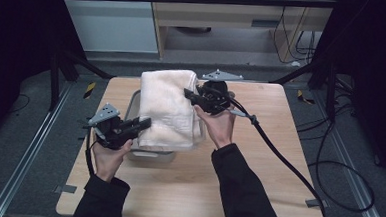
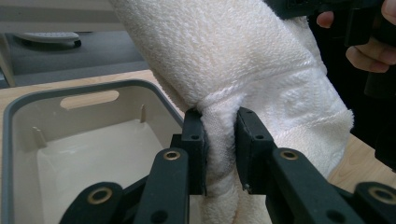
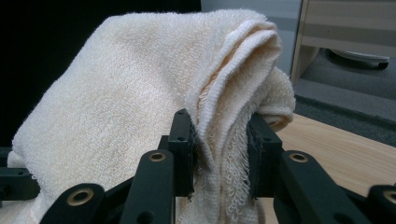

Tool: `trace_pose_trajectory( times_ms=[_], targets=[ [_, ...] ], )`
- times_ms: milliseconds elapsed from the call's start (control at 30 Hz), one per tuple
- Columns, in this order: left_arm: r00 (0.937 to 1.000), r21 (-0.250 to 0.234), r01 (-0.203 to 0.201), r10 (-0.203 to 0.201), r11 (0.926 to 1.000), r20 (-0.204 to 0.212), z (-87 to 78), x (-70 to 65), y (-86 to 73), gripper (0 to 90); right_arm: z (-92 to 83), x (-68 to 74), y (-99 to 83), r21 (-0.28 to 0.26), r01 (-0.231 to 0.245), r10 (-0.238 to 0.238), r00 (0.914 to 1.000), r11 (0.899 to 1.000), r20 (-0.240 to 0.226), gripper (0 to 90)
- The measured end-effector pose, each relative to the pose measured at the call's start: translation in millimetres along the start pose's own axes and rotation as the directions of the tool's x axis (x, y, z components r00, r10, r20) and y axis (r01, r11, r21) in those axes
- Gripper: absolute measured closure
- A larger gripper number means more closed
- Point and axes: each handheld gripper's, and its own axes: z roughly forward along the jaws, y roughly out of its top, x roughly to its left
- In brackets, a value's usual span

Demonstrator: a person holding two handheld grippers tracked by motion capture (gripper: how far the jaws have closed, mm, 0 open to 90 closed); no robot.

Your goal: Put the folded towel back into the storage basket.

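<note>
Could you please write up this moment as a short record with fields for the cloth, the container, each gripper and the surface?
cloth: folded cream terry towel, held over the bin by both grippers
container: grey plastic bin with a handle slot, inside looks empty where it can be seen
left gripper: shut on a bunched fold of the towel
right gripper: shut on the layered towel edge
surface: light wooden table
</note>
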Motion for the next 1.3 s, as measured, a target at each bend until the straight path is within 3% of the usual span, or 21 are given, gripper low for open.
trace_pose_trajectory(
  times_ms=[700, 1300],
  targets=[
    [0.9976, -0.041, 0.046, -0.048, 0.9981, -0.051, -16.4, 25.0, 2.2, 74.6, 27.2, 18.1, 13.6, -0.006, -0.001, 0.001, 0.9997, 1.000, -0.024, 68.1],
    [0.9907, -0.026, 0.054, -0.057, 0.9982, -0.123, -21.9, 45.5, -0.8, 74.6, 57.9, 28.1, 15.1, 0.008, -0.005, 0.005, 0.9992, 1.000, -0.040, 68.1]
  ],
)
